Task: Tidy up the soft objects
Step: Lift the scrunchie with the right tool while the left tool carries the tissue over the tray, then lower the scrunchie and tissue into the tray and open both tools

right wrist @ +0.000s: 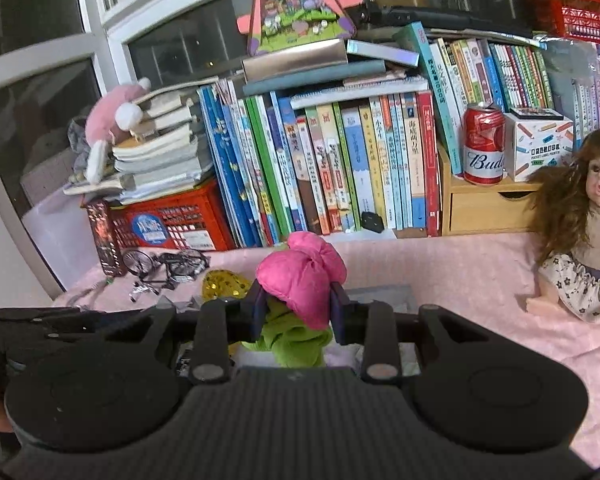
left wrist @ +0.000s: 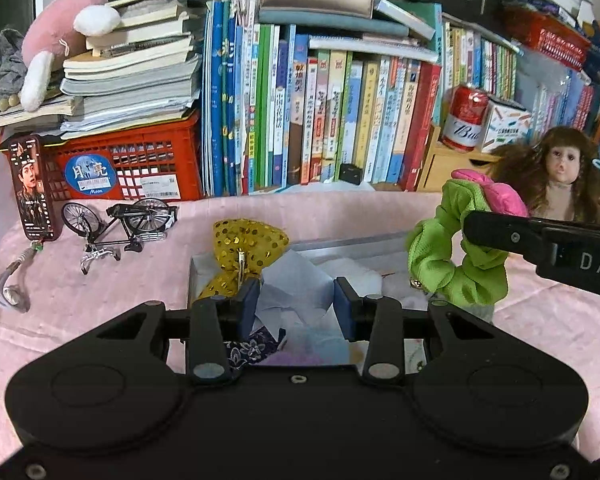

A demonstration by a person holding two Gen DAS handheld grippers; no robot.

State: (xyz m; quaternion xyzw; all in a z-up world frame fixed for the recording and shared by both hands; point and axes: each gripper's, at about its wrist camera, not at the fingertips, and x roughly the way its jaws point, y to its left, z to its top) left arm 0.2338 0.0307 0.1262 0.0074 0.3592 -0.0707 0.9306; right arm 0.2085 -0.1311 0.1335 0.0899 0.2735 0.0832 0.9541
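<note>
In the left wrist view my left gripper [left wrist: 296,304] hangs over a shallow grey box [left wrist: 340,244], its blue pads shut on a pale blue cloth [left wrist: 296,280]. A gold sequin bow [left wrist: 248,248] leans in the box's left corner, and a dark floral fabric [left wrist: 256,348] lies below. My right gripper [right wrist: 298,314] is shut on a scrunchie with a pink puff [right wrist: 300,280] and a green ruffle [right wrist: 296,340]. From the left wrist view that green scrunchie [left wrist: 452,264] hangs from the right gripper's finger [left wrist: 500,228] over the box's right end.
A pink cloth covers the table [left wrist: 100,300]. A doll [right wrist: 592,216] sits at the right. A model bicycle [left wrist: 120,220], a red crate [left wrist: 140,152], a pink plush [left wrist: 60,32], rows of books [left wrist: 320,120] and a red can [left wrist: 464,116] line the back.
</note>
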